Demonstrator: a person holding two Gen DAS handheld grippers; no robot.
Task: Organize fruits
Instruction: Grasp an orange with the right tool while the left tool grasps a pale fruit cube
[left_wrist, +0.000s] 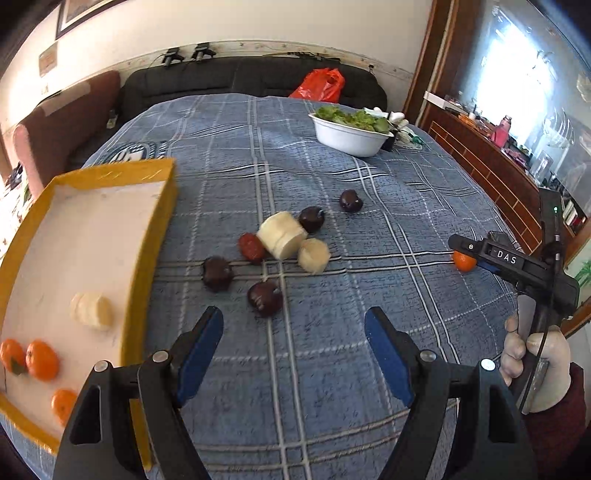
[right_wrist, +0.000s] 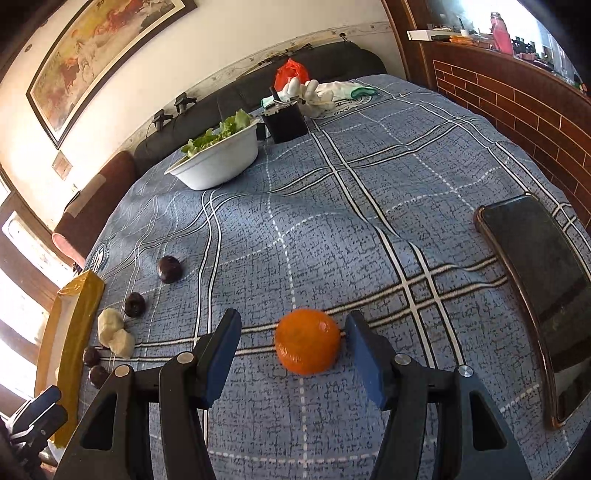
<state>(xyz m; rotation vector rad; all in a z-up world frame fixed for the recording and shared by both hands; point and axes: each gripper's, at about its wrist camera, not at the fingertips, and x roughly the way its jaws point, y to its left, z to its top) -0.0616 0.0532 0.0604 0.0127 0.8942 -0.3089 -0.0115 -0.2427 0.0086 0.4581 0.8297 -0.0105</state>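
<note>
The yellow-rimmed tray (left_wrist: 162, 192) holds three oranges (left_wrist: 41, 360) and a pale banana piece (left_wrist: 91, 310). Right of the tray, plums (left_wrist: 265, 298) and more banana pieces (left_wrist: 281, 235) lie on the blue plaid cloth (left_wrist: 295, 155). Beyond them, farther from the tray, a white bowl (left_wrist: 347, 138) holds lettuce. The left gripper (left_wrist: 293, 338) gapes wide over cloth. The right gripper (right_wrist: 291, 347), wide, straddles a lone orange (right_wrist: 307, 341) without squeezing it.

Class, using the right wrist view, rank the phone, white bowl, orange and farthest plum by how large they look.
1. Phone
2. White bowl, though it sits farther away
3. Orange, enlarged by nearness to the camera
4. Plum
</note>
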